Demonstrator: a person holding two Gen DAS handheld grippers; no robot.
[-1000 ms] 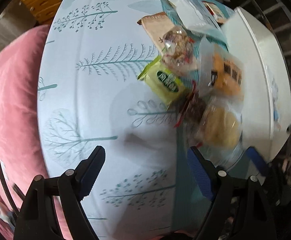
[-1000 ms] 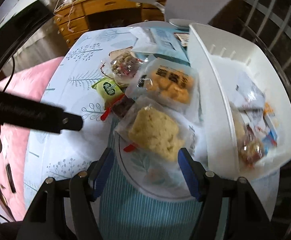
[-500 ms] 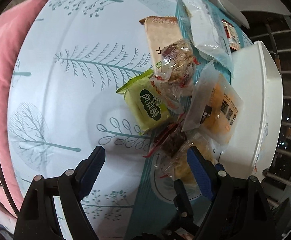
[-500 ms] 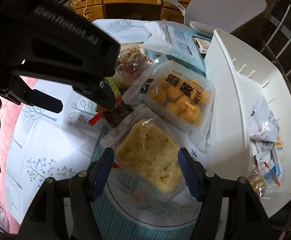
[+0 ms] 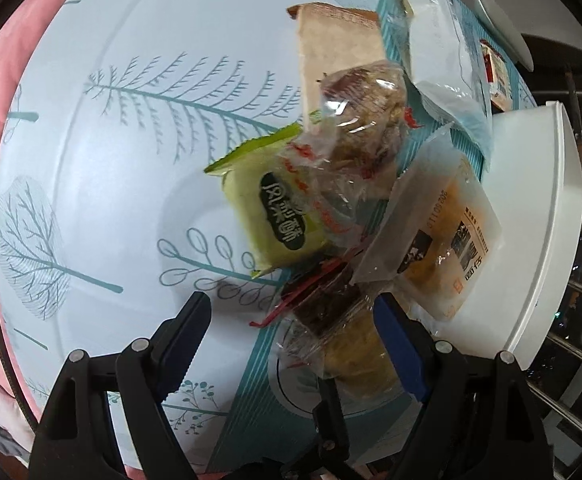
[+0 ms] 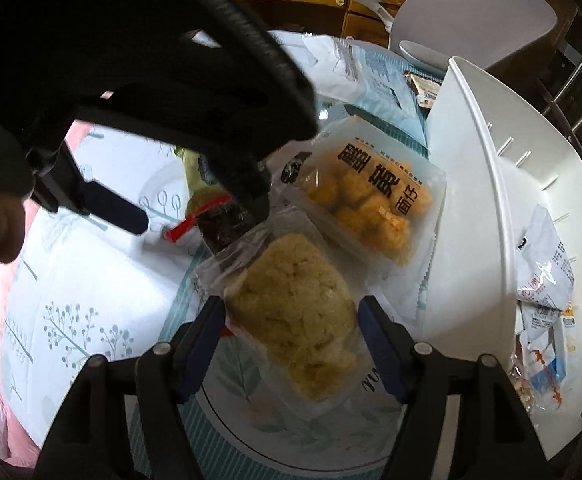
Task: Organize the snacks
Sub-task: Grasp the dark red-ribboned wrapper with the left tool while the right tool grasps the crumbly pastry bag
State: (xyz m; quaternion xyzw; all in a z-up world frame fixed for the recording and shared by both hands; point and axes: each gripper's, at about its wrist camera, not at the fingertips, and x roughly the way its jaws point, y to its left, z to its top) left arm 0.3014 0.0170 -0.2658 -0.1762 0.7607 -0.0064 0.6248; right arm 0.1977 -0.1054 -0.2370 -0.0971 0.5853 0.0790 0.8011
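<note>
Several snack packets lie heaped on your tree-printed tablecloth (image 5: pixel 103 184), just left of the white plastic bin (image 6: pixel 491 208). Nearest your right gripper (image 6: pixel 291 344) is a crumbly yellow cake in clear crinkled film (image 6: pixel 291 312); your blue-padded jaws stand apart on either side of it, and whether they touch the film is unclear. Beyond it sits a frosted pouch of orange nuggets (image 6: pixel 367 204), flat and glossy, its far edge against the bin wall. Your left gripper (image 5: pixel 295 336) is also spread wide, over a dark slab with a red twist tie (image 5: pixel 323 304). Farther off lie a matte green square packet (image 5: pixel 275 216) and a lumpy brown treat in shiny cellophane (image 5: pixel 359 128).
</note>
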